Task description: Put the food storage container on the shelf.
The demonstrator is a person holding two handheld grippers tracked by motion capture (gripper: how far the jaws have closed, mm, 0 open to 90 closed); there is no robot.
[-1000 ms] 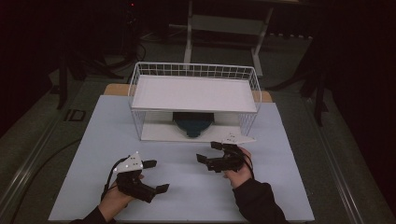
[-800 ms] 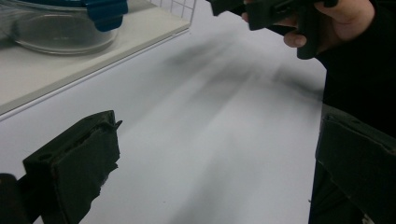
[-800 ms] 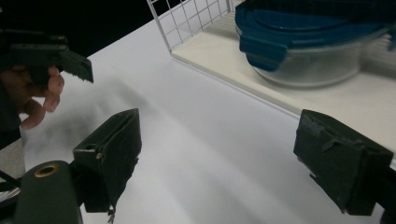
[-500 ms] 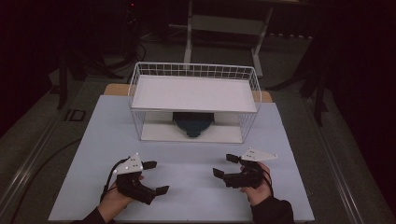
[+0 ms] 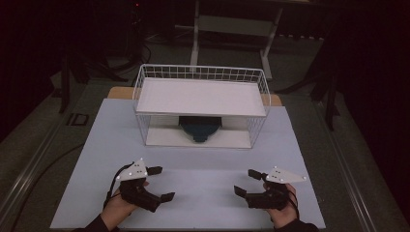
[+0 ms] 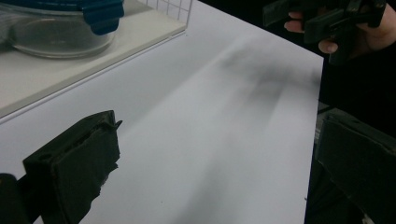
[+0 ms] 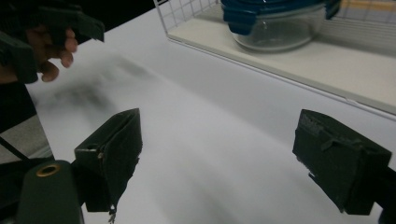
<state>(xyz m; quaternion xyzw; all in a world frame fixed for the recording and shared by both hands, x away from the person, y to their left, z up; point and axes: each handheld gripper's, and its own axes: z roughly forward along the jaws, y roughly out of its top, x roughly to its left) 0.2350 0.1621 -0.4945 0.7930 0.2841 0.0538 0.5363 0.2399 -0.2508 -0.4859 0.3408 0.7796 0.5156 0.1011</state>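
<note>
Seemingly the work is finished or not yet begun: the glass container (image 5: 199, 128) with its blue lid sits on the lower shelf of the white wire rack (image 5: 201, 72), well apart from both tongs. The left tongs (image 5: 157, 183) and right tongs (image 5: 245, 182) hover wide and empty above the pale counter (image 5: 203, 164). The surrounding room is dark.

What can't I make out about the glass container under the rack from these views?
- Glass container, high view: the wire rack's upper shelf covers most of it.
- Left gripper view: container cut off by the top and left edges.
- Right gripper view: its blue lid cut off by the top edge.
- Contents: cannot tell.
</note>
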